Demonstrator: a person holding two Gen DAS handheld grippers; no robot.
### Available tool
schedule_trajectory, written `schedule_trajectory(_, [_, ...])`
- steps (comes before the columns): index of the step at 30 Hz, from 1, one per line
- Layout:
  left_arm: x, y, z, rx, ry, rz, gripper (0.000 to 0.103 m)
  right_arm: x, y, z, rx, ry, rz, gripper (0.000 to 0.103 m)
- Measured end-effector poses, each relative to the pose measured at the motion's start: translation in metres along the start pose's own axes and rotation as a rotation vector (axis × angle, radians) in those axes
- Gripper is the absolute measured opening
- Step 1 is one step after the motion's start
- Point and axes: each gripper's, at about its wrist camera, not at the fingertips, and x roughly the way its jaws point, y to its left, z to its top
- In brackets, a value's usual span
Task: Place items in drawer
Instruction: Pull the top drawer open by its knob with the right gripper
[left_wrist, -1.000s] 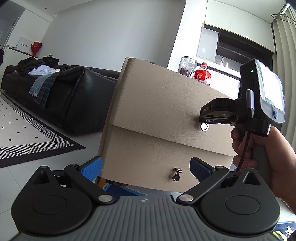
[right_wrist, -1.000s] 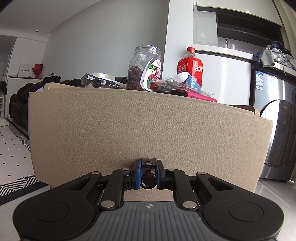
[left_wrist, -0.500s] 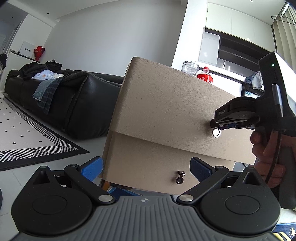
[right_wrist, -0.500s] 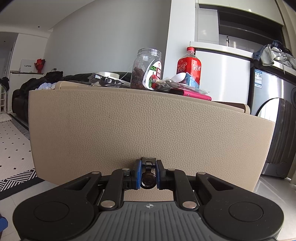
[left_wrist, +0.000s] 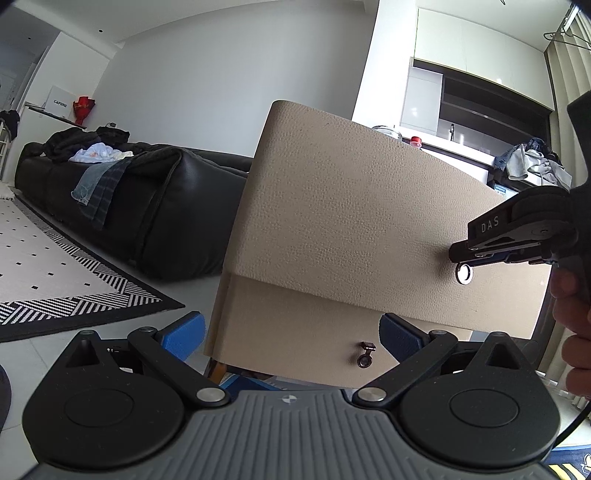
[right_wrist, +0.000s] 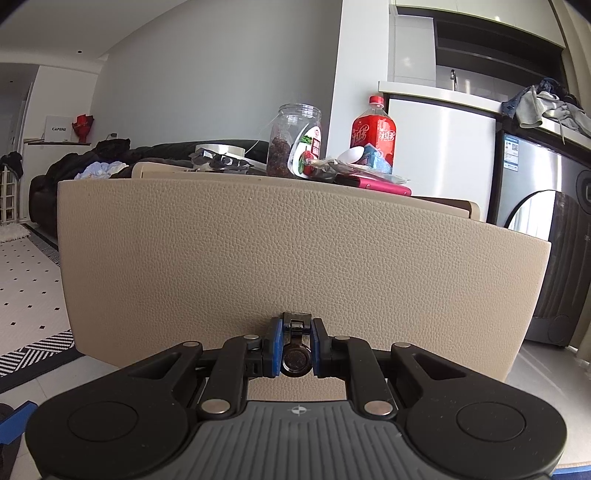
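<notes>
Clamping the upper drawer's ring pull between blue pads, right gripper squeezed tight on it, low at the middle of the beige leather drawer front. Drawer front jutting out past the lower drawer. Hanging spread wide and empty below that front, left gripper. Above the drawer front on the cabinet top: snack jar, red soda bottle, pink box.

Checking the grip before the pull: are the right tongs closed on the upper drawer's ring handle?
Yes, the right tongs pinch the ring handle between both blue pads.
</notes>
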Motion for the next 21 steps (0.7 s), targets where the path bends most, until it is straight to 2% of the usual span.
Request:
schedule_trajectory(11, [-0.014,-0.001,0.005,0.006,-0.048,-0.004,0.103,-0.027,-0.002,-0.007,0.009,0.0,0.011,0.016])
schedule_trajectory(19, [-0.031,-0.012,0.026,0.082,-0.05,-0.022,0.103,-0.049,-0.003,-0.013,0.02,-0.005,0.019,0.014])
schedule_trajectory(20, [-0.035,-0.013,0.029,0.086,-0.05,-0.022,0.103,-0.052,-0.002,-0.014,0.015,-0.01,0.003,0.0])
schedule_trajectory(21, [-0.039,-0.014,0.033,0.086,-0.048,-0.023,0.103,-0.056,-0.001,-0.015,0.003,-0.027,0.003,0.0])
